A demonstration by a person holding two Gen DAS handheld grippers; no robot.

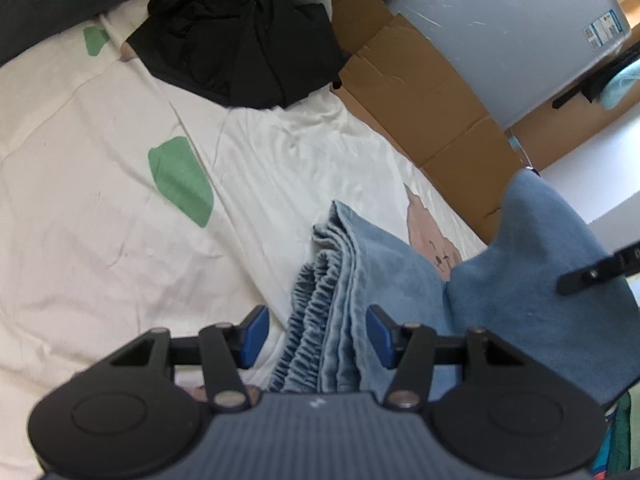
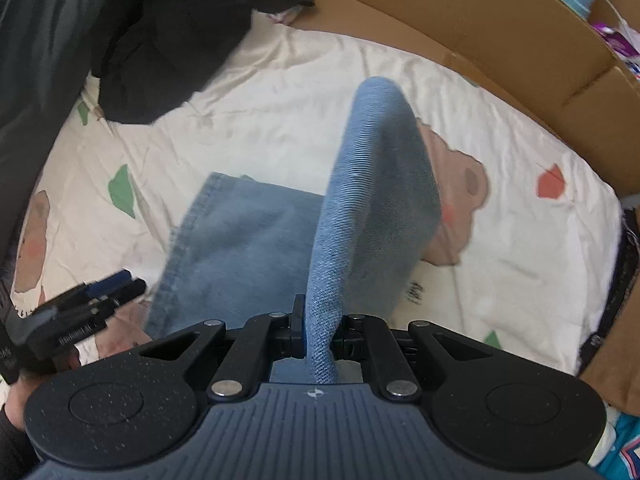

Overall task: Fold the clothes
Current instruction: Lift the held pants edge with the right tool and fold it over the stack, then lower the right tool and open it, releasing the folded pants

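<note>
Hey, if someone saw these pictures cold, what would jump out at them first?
The blue denim garment, rising in a tall fold pinched by the right hand-held gripper over the cream printed bedsheet. Next, the left hand-held gripper, open around the garment's gathered waistband. A black clothes heap lies beyond.

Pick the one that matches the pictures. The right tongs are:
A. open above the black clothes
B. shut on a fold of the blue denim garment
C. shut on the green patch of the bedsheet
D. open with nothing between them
B: in the right wrist view the right tongs are closed on a raised fold of the blue denim garment, which rises from between them above the bedsheet.
</note>
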